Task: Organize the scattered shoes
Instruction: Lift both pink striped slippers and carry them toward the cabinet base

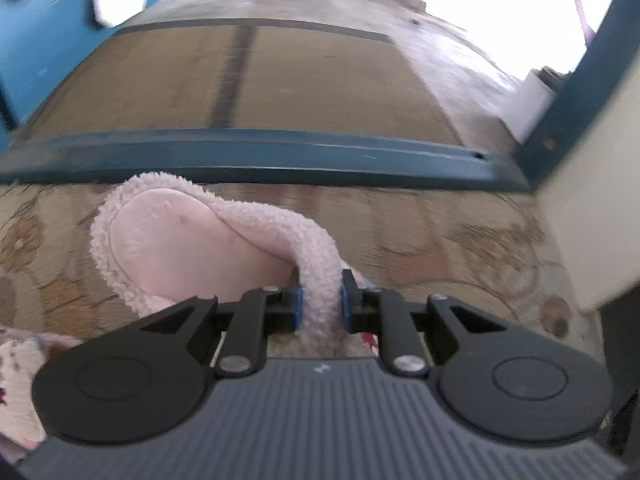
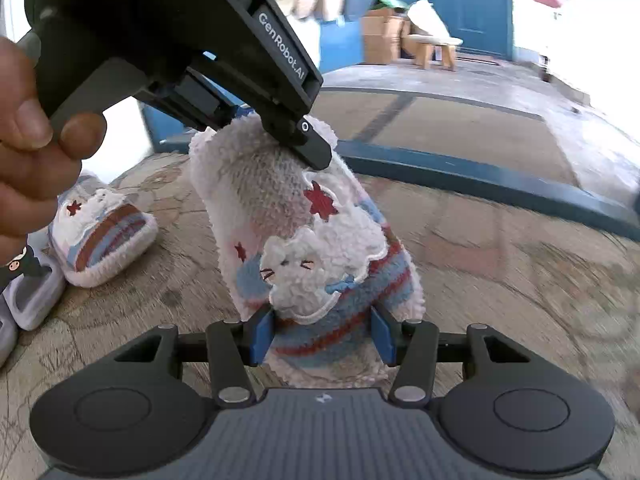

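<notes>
Both tongs (image 2: 322, 334) grip one fleecy slipper (image 2: 304, 240) (toe toward the right-wrist camera).

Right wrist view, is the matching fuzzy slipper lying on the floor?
Yes, the matching slipper lies on the patterned floor, left of the held slipper.

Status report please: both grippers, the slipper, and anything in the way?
Left gripper shut on fluffy slipper's rim. Right gripper clamped on its toe. Second slipper on the floor beside; nothing blocking.
</notes>
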`<state>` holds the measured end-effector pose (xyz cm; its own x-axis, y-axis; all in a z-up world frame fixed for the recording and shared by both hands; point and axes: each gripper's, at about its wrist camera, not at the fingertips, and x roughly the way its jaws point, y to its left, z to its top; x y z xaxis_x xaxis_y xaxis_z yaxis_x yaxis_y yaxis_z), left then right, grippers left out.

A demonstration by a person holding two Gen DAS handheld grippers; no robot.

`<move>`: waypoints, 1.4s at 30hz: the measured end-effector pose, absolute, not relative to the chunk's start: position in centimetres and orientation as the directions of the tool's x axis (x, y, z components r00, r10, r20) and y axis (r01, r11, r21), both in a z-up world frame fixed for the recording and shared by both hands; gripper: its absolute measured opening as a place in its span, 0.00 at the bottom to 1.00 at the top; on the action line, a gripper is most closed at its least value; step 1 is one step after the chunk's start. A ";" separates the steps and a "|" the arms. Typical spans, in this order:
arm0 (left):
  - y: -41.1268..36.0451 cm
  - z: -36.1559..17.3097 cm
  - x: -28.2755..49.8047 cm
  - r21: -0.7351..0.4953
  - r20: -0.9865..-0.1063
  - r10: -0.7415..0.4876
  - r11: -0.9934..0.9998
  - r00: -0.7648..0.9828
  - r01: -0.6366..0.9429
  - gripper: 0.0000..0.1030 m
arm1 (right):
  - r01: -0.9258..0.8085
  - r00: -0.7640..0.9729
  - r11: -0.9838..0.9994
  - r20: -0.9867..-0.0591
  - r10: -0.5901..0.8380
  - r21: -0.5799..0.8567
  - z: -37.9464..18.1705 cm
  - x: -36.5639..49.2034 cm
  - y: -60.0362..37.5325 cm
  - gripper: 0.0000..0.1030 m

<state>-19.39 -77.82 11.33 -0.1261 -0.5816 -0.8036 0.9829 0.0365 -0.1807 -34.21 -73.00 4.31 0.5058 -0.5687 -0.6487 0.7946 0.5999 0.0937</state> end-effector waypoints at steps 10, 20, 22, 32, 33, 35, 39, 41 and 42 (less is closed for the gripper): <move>-78.4 10.1 -11.1 -0.168 -0.811 -0.586 0.221 -0.007 0.961 0.16 | 0.657 0.549 0.753 -0.670 -0.500 -0.023 4.6 -25.6 -76.3 0.51; -79.2 10.0 -4.3 -0.132 -0.809 -0.577 0.372 0.117 0.919 0.17 | 0.541 0.579 0.838 -0.694 -0.428 -0.066 5.0 -18.5 -79.2 0.51; -79.1 9.9 -3.3 -0.132 -0.810 -0.571 0.400 0.134 0.907 0.17 | 0.523 0.584 0.849 -0.695 -0.419 -0.073 5.0 -17.4 -79.3 0.50; -78.5 9.6 0.4 -0.055 -0.811 -0.533 0.479 0.240 0.876 0.18 | 0.475 0.618 0.878 -0.686 -0.383 -0.062 4.8 -12.7 -79.5 0.49; -78.5 9.6 0.6 -0.052 -0.812 -0.531 0.482 0.244 0.875 0.18 | 0.474 0.620 0.878 -0.686 -0.381 -0.059 4.9 -12.5 -79.5 0.49; -78.5 9.5 0.9 -0.045 -0.811 -0.527 0.488 0.253 0.872 0.19 | 0.473 0.627 0.880 -0.685 -0.371 -0.045 4.9 -12.2 -79.6 0.49; -78.6 9.3 1.2 -0.027 -0.809 -0.521 0.493 0.271 0.869 0.20 | 0.476 0.637 0.879 -0.685 -0.353 -0.011 5.0 -12.0 -79.7 0.49; -78.7 9.3 1.2 -0.010 -0.805 -0.519 0.494 0.286 0.869 0.21 | 0.482 0.642 0.876 -0.685 -0.345 0.010 5.1 -11.8 -79.7 0.49; -78.8 9.3 1.3 -0.001 -0.804 -0.518 0.495 0.294 0.869 0.22 | 0.483 0.643 0.875 -0.685 -0.344 0.014 5.1 -11.7 -79.5 0.49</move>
